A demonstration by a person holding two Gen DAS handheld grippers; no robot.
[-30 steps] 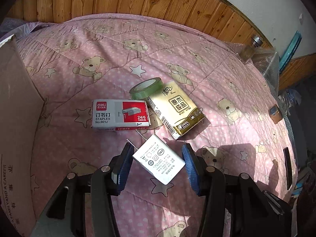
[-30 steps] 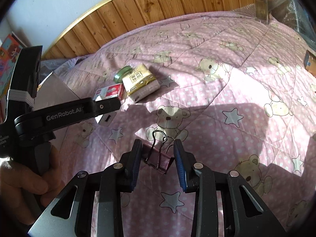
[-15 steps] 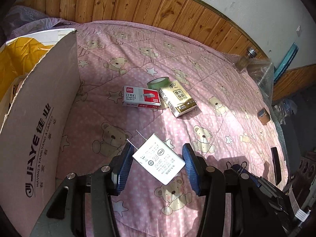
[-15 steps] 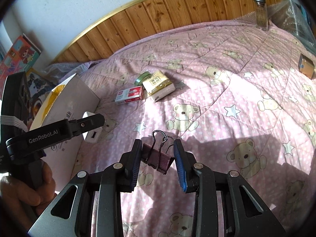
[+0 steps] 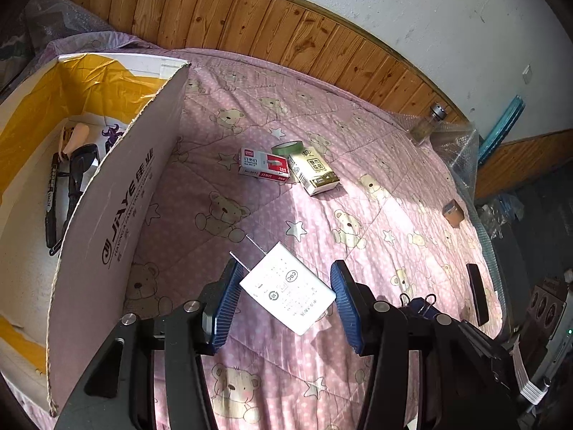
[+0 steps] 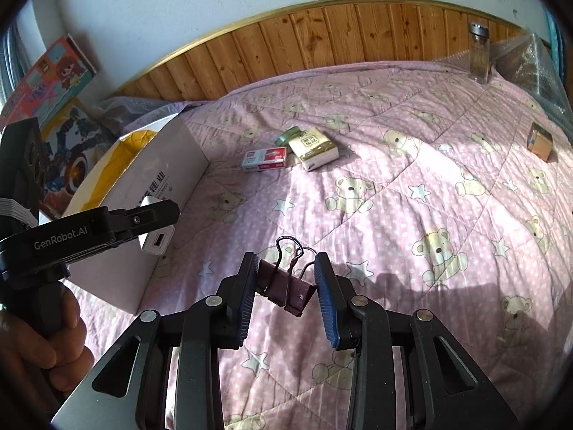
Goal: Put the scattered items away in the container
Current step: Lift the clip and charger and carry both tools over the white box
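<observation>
- Here the left gripper (image 5: 284, 295) is closed on a white rectangular plug-in charger (image 5: 288, 292), gripped across its short sides, its two metal prongs pointing up and left toward the box.
- The right gripper (image 6: 286, 286) is clamped on a dark maroon binder clip (image 6: 286, 285) with black wire handles, held off the pink bear-print quilt (image 6: 412, 197) of the bed.
- The container is an open white cardboard box with a yellow lining (image 5: 118, 193), standing on the bed to the left of both grippers; a black marker pen (image 5: 52, 193) and other dark items already lie inside it.
- The deciding relation: the box's tall printed wall stands between the charger and the interior, and the left gripper is much the nearer, close beside that wall in the right wrist view.
- My judgement is that the charger must go up and leftward over the rim before it is let go; the binder clip has farther to travel and would follow.
- Three items remain on the quilt, well apart from both grippers: a red-and-white staples box (image 5: 265, 166), a green tape roll (image 5: 286, 147) and a cream tissue pack (image 5: 315, 172), all close together.
</observation>
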